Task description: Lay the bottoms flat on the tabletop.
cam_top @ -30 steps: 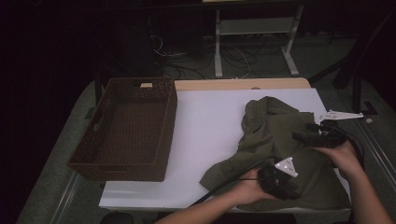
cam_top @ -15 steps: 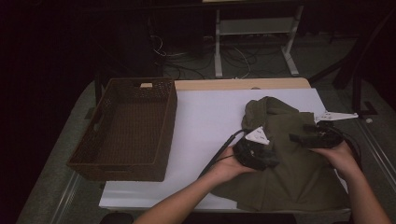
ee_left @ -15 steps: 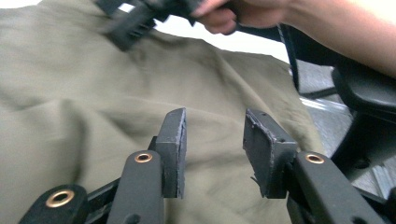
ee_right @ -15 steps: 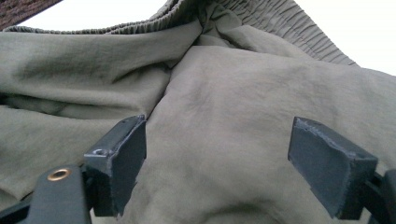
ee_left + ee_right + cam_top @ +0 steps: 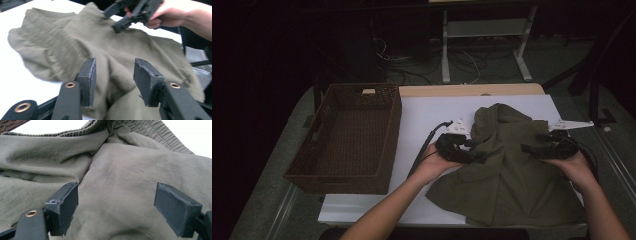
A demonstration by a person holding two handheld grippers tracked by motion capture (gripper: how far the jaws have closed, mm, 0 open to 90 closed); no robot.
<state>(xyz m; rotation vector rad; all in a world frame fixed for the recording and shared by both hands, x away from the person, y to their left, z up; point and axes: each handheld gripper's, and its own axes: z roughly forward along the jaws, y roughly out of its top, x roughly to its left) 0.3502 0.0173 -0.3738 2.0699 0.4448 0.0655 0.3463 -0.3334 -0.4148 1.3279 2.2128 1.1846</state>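
Dim room; a white tabletop (image 5: 427,120) stands under the high view, with desk legs and cables on the floor behind it.

Nearest the person, the crumpled olive-green fabric garment (image 5: 507,175) lies on the right half of the tabletop, its lower hem toward the near edge and its bunched, elastic-ribbed end toward the far edge. Its long axis thus runs near to far, slightly slanted.

The left tongs (image 5: 473,150) sit at the garment's left border, about midway along it. In the left gripper view the jaws stand apart with a raised fold of cloth between them, not pinched: open.

The right tongs (image 5: 532,147) rest over the garment's right upper part. In the right gripper view (image 5: 125,210) the jaws are spread wide above flat cloth, gripping nothing.

Both tongs face each other across the garment's width, so the cloth lies between them; each is equally close.

Farther left, a dark brown woven wicker basket (image 5: 312,155) stands well apart from the garment.
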